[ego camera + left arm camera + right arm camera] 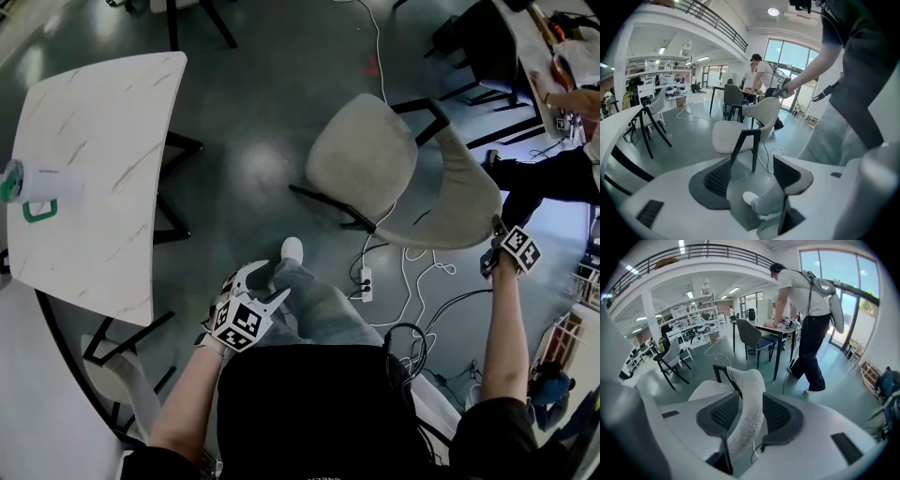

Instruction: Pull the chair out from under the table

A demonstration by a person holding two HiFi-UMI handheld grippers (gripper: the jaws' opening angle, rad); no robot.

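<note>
Head view: chair [361, 159] stands on the floor, well apart from the counter [94, 169]. My right tool [750, 414]: jaws partly apart, loosely straddling the backrest [749, 390], not clamped. My left tool [749, 176]: jaws wide, nothing held.

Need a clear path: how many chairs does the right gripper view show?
3: the grey chair between the jaws of the right gripper, a dark chair at the desk behind, a light chair far left. Others may be hidden.
</note>
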